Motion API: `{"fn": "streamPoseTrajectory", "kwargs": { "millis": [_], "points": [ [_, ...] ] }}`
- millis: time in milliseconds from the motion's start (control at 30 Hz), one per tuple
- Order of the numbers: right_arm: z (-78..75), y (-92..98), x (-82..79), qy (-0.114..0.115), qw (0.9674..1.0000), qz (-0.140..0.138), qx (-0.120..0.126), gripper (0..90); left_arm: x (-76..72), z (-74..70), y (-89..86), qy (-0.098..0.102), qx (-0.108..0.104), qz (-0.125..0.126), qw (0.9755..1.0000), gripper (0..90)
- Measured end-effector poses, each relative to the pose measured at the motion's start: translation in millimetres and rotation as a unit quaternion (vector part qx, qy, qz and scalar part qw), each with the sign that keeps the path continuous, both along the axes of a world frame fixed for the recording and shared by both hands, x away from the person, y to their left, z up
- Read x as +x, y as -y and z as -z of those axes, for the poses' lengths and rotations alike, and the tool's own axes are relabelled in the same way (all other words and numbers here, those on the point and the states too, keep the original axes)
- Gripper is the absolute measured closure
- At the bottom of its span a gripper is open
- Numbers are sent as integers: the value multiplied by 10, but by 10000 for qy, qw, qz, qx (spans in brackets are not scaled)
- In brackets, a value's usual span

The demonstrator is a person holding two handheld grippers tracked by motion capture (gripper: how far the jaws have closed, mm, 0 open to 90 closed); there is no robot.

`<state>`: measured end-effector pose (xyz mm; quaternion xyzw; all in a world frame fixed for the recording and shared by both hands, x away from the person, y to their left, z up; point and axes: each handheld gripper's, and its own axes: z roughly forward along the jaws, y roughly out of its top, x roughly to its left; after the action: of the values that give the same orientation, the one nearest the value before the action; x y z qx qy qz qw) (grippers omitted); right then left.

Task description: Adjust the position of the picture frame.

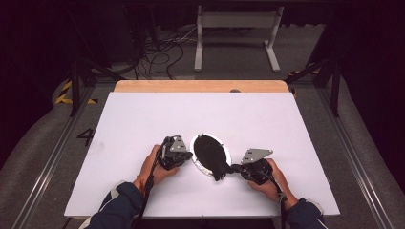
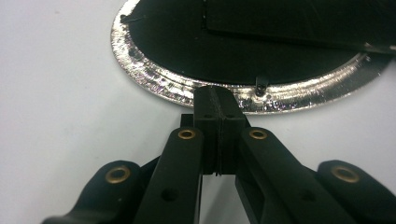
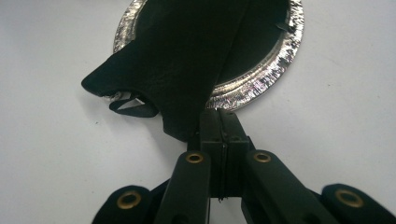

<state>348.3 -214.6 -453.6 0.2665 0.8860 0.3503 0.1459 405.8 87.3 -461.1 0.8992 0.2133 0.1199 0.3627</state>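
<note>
A round silver foil plate (image 1: 202,169) lies on the white table, and a black cloth (image 1: 210,152) rests on it. The cloth spills over the plate's near right rim. My left gripper (image 1: 188,155) is shut with nothing between its jaws, and its tips (image 2: 218,93) sit at the shiny plate rim (image 2: 154,79), in front of the black cloth (image 2: 233,46). My right gripper (image 1: 235,168) is shut too. In the right gripper view its tips (image 3: 222,117) meet the plate rim (image 3: 261,84), and the hanging corner of the cloth (image 3: 187,60) touches their left side. I cannot tell whether the cloth is pinched.
The white board (image 1: 143,119) covers the table, with a wooden strip (image 1: 200,86) along its far edge. Behind the table, a white frame (image 1: 236,21) and cables (image 1: 160,57) stand on the floor. A small black loop (image 3: 133,110) hangs from the cloth's edge.
</note>
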Motion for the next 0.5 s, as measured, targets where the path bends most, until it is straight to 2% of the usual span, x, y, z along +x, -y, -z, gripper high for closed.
{"fn": "streamPoseTrajectory", "kwargs": {
  "millis": [167,333,433,500],
  "points": [
    [2,-80,-42,65,9999,-1,-79,900,76,2,56,42,-2,-64,10000,899],
    [2,-100,-50,54,9999,48,-105,900,66,-16,88,77,128,-86,9999,899],
    [1,-106,-54,78,9999,41,-134,900,16,-35,62,-50,81,22,10000,891],
    [2,-103,-57,88,9999,33,-133,900,-45,-53,34,-115,66,204,9997,882]
  ]
}}
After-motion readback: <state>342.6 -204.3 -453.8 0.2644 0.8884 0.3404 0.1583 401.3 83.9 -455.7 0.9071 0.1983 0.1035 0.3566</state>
